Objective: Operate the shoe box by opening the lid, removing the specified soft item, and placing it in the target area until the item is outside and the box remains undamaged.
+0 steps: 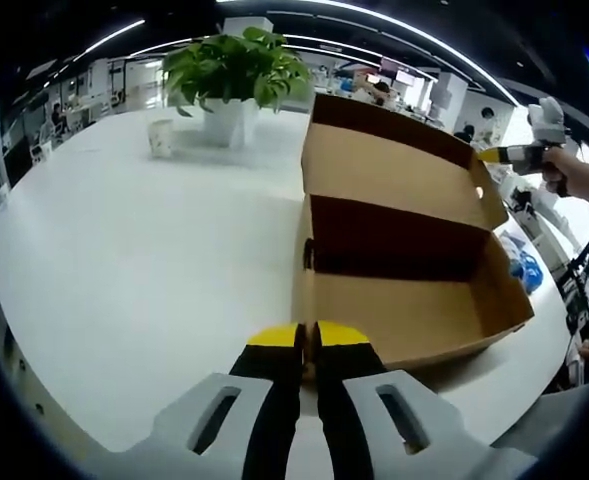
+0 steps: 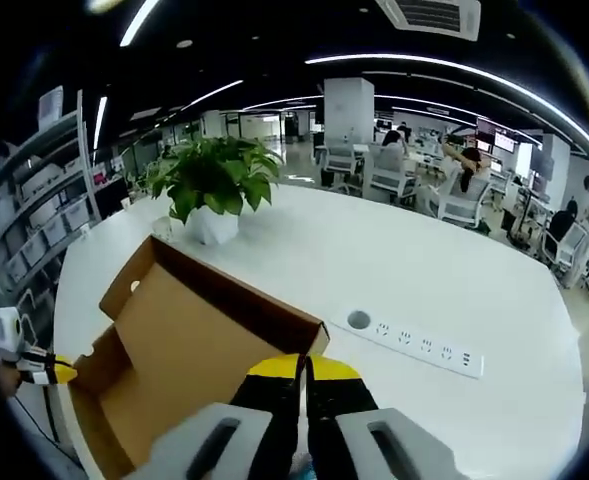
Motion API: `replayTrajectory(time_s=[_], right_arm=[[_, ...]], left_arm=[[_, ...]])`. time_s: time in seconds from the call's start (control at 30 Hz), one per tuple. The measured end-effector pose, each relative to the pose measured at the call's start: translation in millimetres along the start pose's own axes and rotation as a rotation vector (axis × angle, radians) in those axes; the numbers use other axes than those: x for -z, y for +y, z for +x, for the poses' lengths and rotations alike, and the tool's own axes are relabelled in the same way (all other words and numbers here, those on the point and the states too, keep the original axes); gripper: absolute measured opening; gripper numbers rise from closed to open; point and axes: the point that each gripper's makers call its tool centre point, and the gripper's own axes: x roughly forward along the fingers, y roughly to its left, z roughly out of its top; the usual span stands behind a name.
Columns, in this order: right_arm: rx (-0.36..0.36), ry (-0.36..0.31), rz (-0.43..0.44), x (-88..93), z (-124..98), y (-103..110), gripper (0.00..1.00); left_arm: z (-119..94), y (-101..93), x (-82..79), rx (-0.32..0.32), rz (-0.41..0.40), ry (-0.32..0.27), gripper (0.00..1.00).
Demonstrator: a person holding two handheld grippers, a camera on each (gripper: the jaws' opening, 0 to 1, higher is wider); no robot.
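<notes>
Progress: lid already open and leaning back; soft item not visible inside or on the table, so removal and placing seemingly still to do.
Cup (image 1: 160, 137): far left on the white table (image 1: 134, 270), contents unclear.
Plant (image 1: 236, 68): in a white pot, behind the box.
Shoe box (image 1: 404, 270): right of centre, visible interior bare cardboard.
Left gripper (image 1: 307, 337): jaws nearly together, holding nothing, just before the box's near wall.
Right gripper (image 2: 303, 368): jaws nearly together, empty, over the box's edge.

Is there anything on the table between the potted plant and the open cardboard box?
No. In the left gripper view, only bare white table separates the potted plant from the box.
</notes>
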Motion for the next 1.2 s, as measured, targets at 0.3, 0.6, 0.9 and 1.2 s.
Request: replayTrajectory(time_s=[0.3, 0.6, 0.9, 1.2], right_arm=[[-0.004, -0.030, 0.000, -3.3, -9.3, 3.1, 0.00], [-0.001, -0.058, -0.003, -6.0, -19.4, 7.4, 0.00], [-0.002, -0.085, -0.013, -8.0, -27.5, 10.1, 0.00], [-0.006, -0.116, -0.005, -8.1, -37.6, 14.5, 0.00]], left_arm=[[-0.8, -1.1, 0.2, 0.002, -0.002, 0.000, 0.02], [0.3, 0.3, -0.6, 0.003, -0.003, -0.003, 0.02], [-0.7, -0.8, -1.6, 0.007, -0.001, -0.001, 0.02], [-1.3, -1.0, -2.4, 0.009, 0.003, -0.001, 0.02]])
